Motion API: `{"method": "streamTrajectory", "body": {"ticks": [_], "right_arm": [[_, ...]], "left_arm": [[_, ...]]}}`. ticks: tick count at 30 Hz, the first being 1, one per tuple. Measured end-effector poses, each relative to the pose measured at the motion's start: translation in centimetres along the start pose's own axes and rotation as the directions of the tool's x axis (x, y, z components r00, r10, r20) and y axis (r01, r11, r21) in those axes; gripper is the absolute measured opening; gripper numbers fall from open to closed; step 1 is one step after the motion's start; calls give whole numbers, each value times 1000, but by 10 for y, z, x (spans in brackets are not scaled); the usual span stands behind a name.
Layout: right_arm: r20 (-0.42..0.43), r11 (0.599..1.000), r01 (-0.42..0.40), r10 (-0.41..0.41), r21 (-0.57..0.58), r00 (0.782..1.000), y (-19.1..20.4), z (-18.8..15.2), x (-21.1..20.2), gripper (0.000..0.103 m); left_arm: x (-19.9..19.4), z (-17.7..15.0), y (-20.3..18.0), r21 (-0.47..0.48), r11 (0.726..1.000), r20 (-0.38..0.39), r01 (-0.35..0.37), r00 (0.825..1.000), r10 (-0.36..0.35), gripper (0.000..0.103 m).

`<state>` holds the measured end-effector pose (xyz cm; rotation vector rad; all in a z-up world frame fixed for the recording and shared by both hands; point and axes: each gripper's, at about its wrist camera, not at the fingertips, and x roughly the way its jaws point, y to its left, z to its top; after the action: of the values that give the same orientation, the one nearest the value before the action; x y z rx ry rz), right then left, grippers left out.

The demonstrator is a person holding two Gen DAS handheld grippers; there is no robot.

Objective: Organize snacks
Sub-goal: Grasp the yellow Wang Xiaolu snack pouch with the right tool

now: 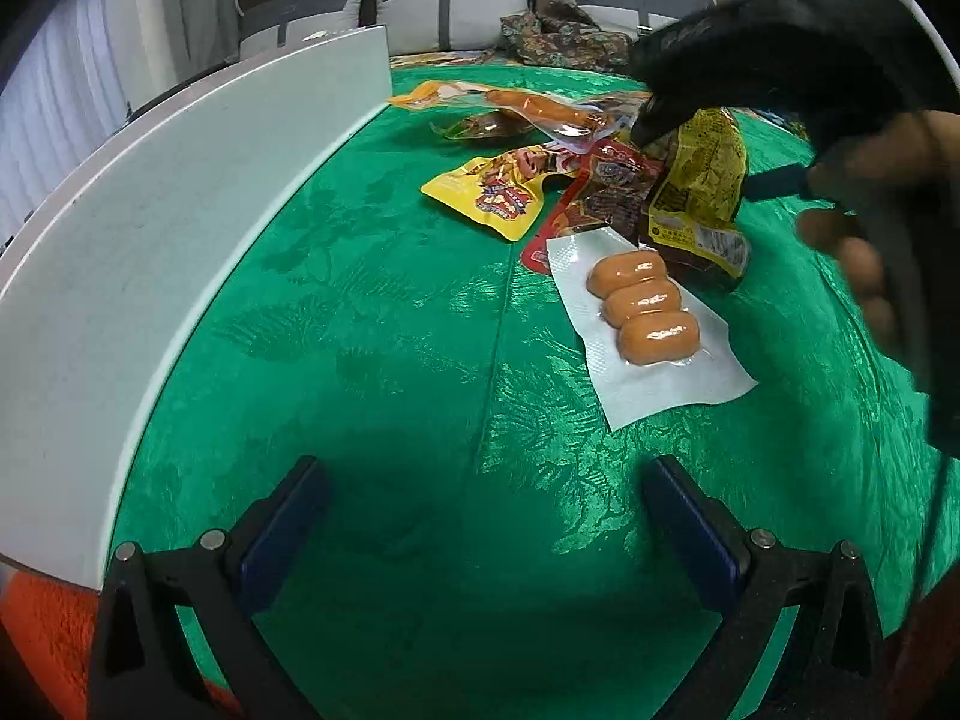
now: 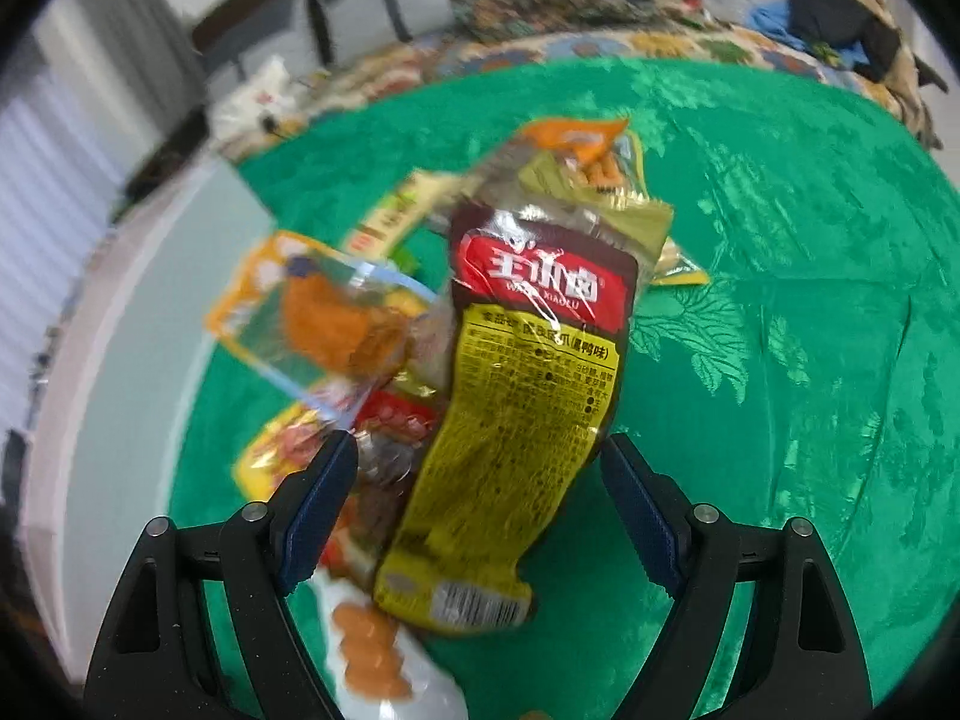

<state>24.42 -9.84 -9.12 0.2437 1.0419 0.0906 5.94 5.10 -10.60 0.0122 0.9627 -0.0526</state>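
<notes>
Left tool (image 1: 480, 516): both blue-padded fingers (image 1: 282, 534) spread wide, nothing between them, hovering low over bare green cloth.
Right tool (image 2: 480, 480): fingers (image 2: 642, 516) spread wide on either side of the yellow packet; no pad is seen touching it.
Yellow packet (image 2: 516, 438): yellow and dark brown wrapper with a red label at its far end and a barcode at the near end, lying lengthwise between the right tool's fingers, on top of the pile.
Sausage pack (image 1: 645, 315): clear-and-white vacuum pouch with three small orange sausages in a row, flat on the cloth at the near edge of the pile, ahead and to the right of the left tool.
Snack pile (image 1: 576, 168): several overlapping packets, among them a yellow cartoon-printed pouch (image 1: 498, 192), a red-and-brown packet (image 1: 606, 192), and an orange packet (image 1: 528, 105) at the far side.
Green cloth (image 1: 390, 312): shiny leaf-patterned fabric covering the surface that carries the snacks.
White board (image 1: 150, 228): long pale panel standing along the cloth's left edge, well apart from the pile.
Hand (image 1: 864, 240): fingers wrapped round the right tool's dark handle at the right of the left view.
Background: grey cushions (image 1: 450, 6) and crumpled patterned fabric (image 1: 564, 36) beyond the cloth.
</notes>
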Motion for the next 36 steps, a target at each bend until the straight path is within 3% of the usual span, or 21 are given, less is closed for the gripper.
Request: {"method": "streamTrajectory", "body": {"ticks": [3, 5, 7, 11, 17, 21, 24, 28, 36], "right_arm": [[-43, 998, 59, -59, 9, 997, -3, -5, 8, 85], [-69, 999, 39, -38, 21, 997, -11, -6, 7, 81], [-53, 1000, 4, -3, 23, 999, -23, -12, -5, 55], [-80, 1000, -3, 0, -29, 997, -45, -19, -17, 53], [-136, 990, 63, -81, -126, 987, -86, -36, -43, 53], [-129, 979, 105, -128, -175, 983, -113, -59, -53, 54], [-86, 975, 119, -137, -188, 987, -128, -81, -55, 55], [35, 977, 123, -118, -177, 992, -134, -97, -59, 61], [172, 970, 143, -109, -198, 979, -136, -106, -56, 82]], "left_arm": [[-1, -2, -1, 4, 1000, -1, 2, 1000, -2, 103], [-1, -2, -1, -5, 1000, 2, -5, 1000, 5, 103], [-1, -2, -1, -13, 1000, 5, -11, 1000, 11, 103], [-1, -2, -1, -17, 1000, 9, -14, 1000, 14, 103], [1, 1, -2, -28, 999, 14, -23, 1000, 23, 103], [2, 1, -3, -41, 999, 23, -33, 999, 34, 103], [3, 2, -3, -46, 998, 30, -38, 999, 39, 103], [3, 0, -4, -43, 998, 40, -37, 998, 39, 103], [2, -2, -4, -43, 998, 50, -38, 998, 40, 103]]}}
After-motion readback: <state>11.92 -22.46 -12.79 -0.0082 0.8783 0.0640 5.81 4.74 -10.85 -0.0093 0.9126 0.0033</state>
